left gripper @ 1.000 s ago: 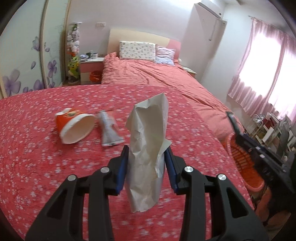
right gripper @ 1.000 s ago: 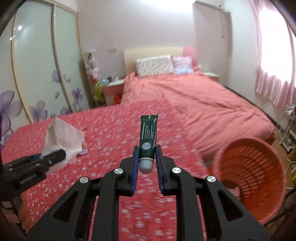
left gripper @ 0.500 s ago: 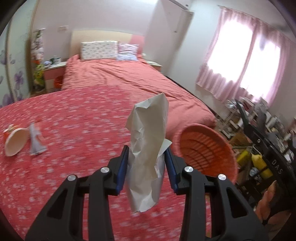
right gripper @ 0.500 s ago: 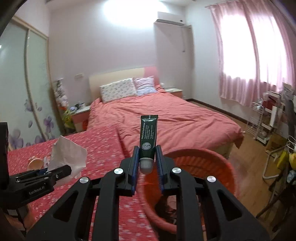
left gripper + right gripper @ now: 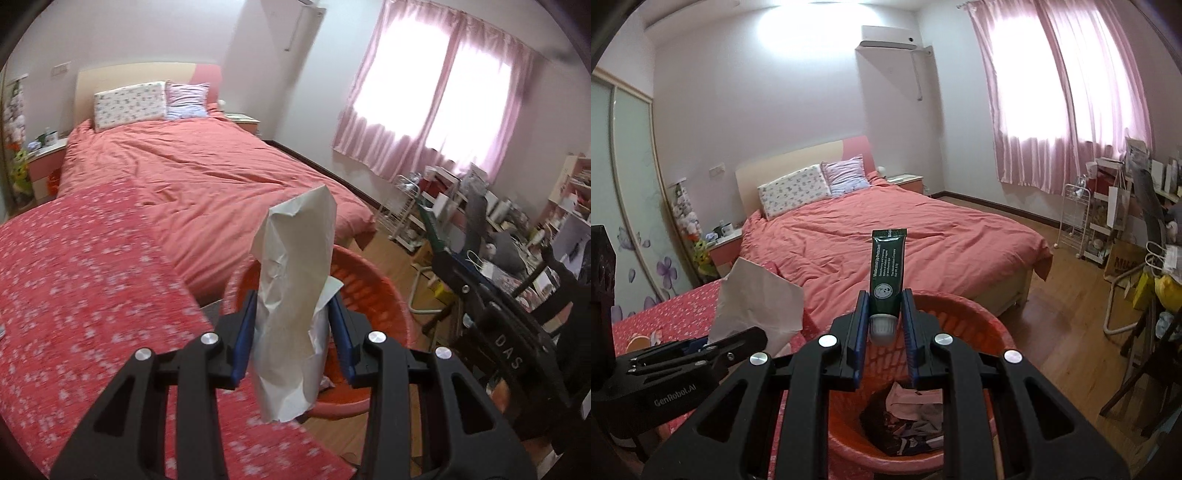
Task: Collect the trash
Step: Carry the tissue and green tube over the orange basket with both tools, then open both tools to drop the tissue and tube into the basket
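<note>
My left gripper point(image 5: 291, 314) is shut on a crumpled white paper point(image 5: 295, 288) and holds it upright over the near rim of the orange trash basket point(image 5: 384, 291). My right gripper point(image 5: 884, 314) is shut on a dark green tube point(image 5: 887, 269), cap down, above the same basket point(image 5: 964, 314), which holds several scraps. The left gripper with its paper point(image 5: 757, 299) shows at the left of the right wrist view. The right gripper shows at the right of the left wrist view point(image 5: 491, 306).
A red flowered tabletop point(image 5: 92, 280) lies to the left of the basket. A bed with a pink cover point(image 5: 886, 236) stands behind. Cluttered shelves and a chair point(image 5: 1134, 258) stand at the right on the wooden floor.
Both grippers have swung right from the tabletop to above the basket, each with its item. The cup and the flattened tube on the table have left the left wrist view.
</note>
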### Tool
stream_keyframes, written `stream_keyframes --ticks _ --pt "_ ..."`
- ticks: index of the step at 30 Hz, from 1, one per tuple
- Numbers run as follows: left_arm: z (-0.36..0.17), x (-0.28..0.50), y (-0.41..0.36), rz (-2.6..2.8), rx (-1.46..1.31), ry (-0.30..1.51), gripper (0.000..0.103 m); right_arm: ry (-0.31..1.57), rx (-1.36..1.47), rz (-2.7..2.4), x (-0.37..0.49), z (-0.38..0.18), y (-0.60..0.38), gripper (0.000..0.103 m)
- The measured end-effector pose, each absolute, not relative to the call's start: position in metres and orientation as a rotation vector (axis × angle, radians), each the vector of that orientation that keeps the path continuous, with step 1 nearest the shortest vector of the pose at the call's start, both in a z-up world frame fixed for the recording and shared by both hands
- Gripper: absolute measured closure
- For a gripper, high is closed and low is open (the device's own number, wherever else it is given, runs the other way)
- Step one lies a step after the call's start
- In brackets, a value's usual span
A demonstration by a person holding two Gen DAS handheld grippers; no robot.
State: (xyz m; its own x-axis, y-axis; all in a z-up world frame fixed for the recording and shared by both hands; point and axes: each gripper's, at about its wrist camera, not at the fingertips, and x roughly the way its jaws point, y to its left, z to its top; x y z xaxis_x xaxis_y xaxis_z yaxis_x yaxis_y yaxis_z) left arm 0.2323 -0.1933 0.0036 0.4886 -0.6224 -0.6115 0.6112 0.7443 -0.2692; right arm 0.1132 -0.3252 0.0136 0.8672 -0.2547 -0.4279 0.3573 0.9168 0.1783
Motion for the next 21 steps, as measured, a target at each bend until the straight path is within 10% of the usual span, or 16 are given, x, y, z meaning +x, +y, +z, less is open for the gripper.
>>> stream_keyframes --ticks 21 --pt "-0.035 0.254 -0.267 -0.785 0.037 0.825 0.059 0.448 0.438 -0.298 0.119 -0.014 -0.385 0.085"
